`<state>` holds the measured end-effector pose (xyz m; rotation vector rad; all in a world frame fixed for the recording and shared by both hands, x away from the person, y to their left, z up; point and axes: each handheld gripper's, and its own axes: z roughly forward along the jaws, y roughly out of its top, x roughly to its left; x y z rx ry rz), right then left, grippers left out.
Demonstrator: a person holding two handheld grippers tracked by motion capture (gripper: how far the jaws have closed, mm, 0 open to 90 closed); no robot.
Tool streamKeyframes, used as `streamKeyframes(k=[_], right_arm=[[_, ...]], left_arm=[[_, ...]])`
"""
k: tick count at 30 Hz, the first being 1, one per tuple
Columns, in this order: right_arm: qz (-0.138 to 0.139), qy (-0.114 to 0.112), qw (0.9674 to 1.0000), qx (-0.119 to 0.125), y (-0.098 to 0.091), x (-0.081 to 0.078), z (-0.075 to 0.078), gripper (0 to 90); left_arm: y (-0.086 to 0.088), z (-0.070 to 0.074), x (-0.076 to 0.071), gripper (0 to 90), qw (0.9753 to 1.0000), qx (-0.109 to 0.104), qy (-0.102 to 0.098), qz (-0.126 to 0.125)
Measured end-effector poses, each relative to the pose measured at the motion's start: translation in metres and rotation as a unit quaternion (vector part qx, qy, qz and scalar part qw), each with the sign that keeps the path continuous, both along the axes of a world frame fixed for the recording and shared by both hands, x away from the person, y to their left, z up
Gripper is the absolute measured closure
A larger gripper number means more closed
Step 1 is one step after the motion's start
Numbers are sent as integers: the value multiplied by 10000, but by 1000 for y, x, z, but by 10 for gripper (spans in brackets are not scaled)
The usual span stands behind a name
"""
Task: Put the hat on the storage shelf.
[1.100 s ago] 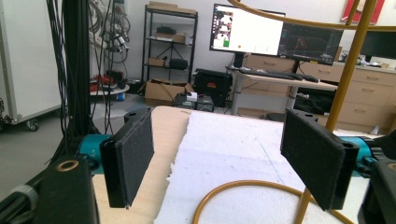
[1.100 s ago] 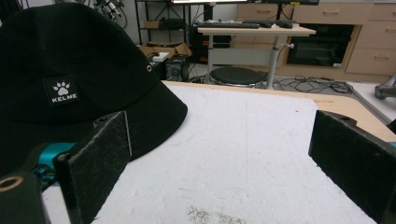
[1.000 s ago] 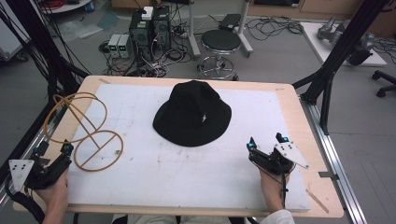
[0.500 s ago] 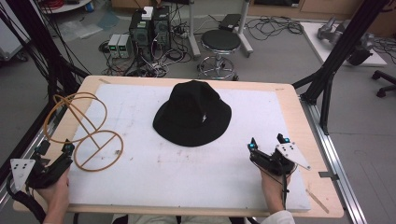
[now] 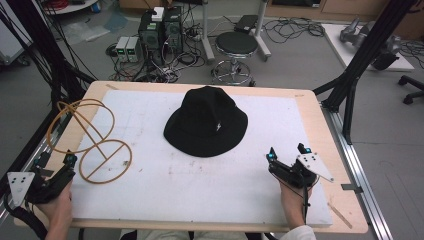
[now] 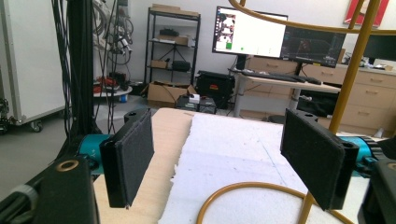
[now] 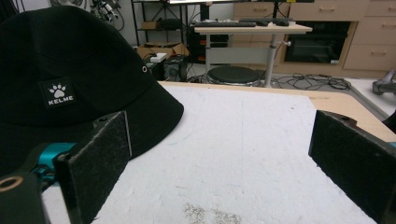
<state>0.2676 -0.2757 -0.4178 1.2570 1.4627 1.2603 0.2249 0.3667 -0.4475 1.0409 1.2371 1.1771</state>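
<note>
- We hold the left gripper (image 5: 70, 161) low at the near left corner of the table (image 5: 310, 107), our hand behind it, jaws pointing up the table and spread wide with nothing between them.
- In the left gripper view, the gold wire stand (image 6: 348, 79) rises just beside the right-hand jaw, and its base ring curves across the white mat (image 6: 233, 144) below the jaws; we cannot tell whether jaw and wire touch.
- We hold the right gripper (image 5: 287, 155) near the front right of the mat, jaws parted wide and empty, aimed up the table with the black bucket hat (image 5: 206, 122) ahead and to its left.
- The hat sits brim-down at the middle of the mat, well apart from both grippers.
- In the right gripper view a small patch on the hat (image 7: 60, 92) shows a white paw print over the word "KELME".
- The hat is cut off at the left edge of that view.
- The monitor (image 6: 250, 35) behind the table is too small to read.
</note>
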Motion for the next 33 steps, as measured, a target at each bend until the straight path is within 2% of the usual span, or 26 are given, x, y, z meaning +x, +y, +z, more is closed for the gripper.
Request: streamKeyframes(k=[10, 13, 14, 17, 19, 26, 33], right_arm=[[22, -76, 9999, -93, 0, -1, 1, 48], [139, -211, 9995, -196, -1, 1, 2, 48], [197, -236, 9994, -163, -2, 2, 3, 48], [387, -101, 9991, -111, -2, 8, 8, 48], [527, -78, 9983, -220, 1, 12, 11, 48], [782, -5, 9966, -252, 13, 17, 17, 48], [979, 91, 9951, -123, 24, 28, 22, 48]], left_arm=[[0, 1, 0, 258, 10000, -24, 1, 20], [1, 1, 0, 258, 10000, -28, 8, 14], [1, 1, 0, 258, 10000, -42, -5, 21], [1, 1, 0, 259, 10000, -48, 11, 54], [1, 1, -1, 259, 9999, -69, -8, 78], [0, 2, -1, 260, 10000, -40, -14, 74], [0, 2, -1, 260, 9999, -64, -17, 79]])
